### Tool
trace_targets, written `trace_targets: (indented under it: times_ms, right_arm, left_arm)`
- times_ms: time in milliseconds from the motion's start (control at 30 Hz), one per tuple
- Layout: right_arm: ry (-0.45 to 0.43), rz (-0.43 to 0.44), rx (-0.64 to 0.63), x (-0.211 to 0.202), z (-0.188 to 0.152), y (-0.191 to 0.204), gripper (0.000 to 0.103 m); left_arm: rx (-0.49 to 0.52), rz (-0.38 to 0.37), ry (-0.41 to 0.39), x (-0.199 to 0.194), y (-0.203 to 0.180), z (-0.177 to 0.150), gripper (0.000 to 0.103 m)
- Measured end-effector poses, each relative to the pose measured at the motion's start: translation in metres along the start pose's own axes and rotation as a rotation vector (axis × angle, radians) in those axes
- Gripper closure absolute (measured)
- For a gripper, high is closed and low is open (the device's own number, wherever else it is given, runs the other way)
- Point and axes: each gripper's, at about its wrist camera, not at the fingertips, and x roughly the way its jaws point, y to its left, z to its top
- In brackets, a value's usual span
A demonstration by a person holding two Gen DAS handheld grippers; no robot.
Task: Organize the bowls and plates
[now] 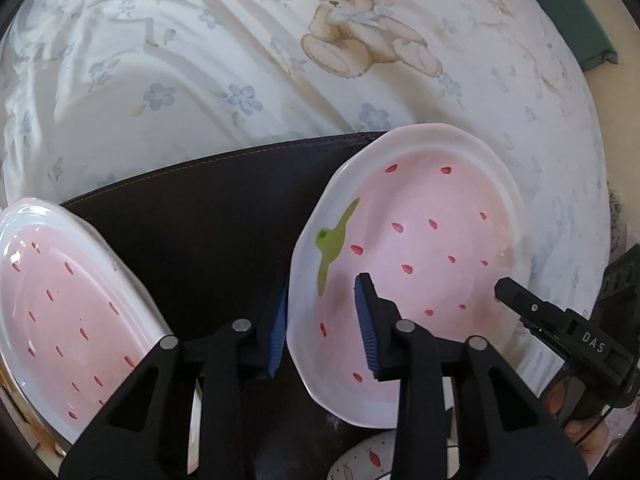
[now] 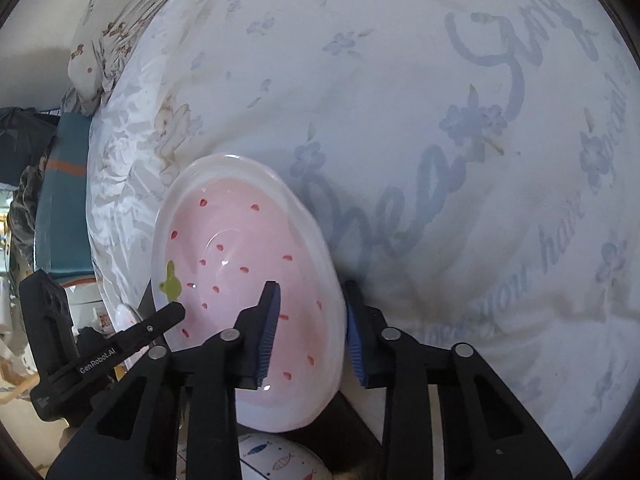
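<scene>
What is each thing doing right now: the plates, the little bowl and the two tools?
Strawberry plate: empty, gripped at opposite rims by both tools.
Left tool: shut on one rim of that plate.
Right tool: shut on the opposite rim.
Second strawberry plate: empty, untouched, lying off to the side.
Patterned bowl: mostly hidden; contents cannot be told.

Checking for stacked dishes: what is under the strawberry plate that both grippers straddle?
Under the strawberry plate a dark mat shows, with a fish-patterned dish at its near edge. The rest is covered.
</scene>
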Motion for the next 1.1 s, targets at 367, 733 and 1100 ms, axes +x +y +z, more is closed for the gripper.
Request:
trace_targets:
  times_ms: [367, 733, 1100]
  right_arm:
    - [-0.022, -0.03, -0.111, 0.001, -0.001, 0.005, 0.086]
    - [-0.122, 0.015, -0.219, -0.039, -0.012, 0.029, 0.093]
    - [-0.172, 0.099, -0.356, -0.065, -0.041, 0.098, 0.093]
  left_arm:
    - [0.016, 0.041, -0.049, -0.001, -0.005, -0.001, 0.077]
    - [-0.003, -0.029, -0.102, -0.042, 0.009, -0.011, 0.084]
    - [-0.005, -0.032, -0.207, -0.125, 0.058, -0.03, 0.086]
